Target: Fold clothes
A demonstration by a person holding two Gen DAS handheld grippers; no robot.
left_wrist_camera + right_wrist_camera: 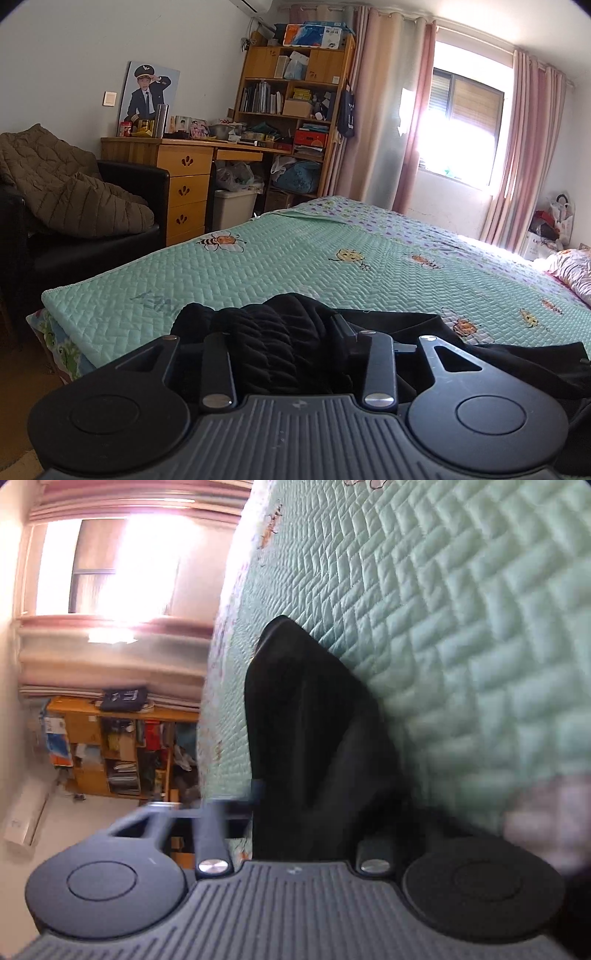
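Left wrist view: left gripper [284, 350] jaws clamp bunched black garment [280, 343] on green quilted bedspread [295, 258]; desk [184, 162], bookshelf [291, 96] behind. Right gripper [314, 805] jaws closed on black cloth [314, 720].

The right gripper [295, 812], seen rolled sideways, is closed on a black fabric garment [314, 720] that rises ahead of it in a folded peak. Just behind the garment and to the gripper's right lies the mint-green quilted bedspread [461, 627]. Far off to its left stand a wooden bookshelf [122, 746] and pink curtains [110, 657], blurred.
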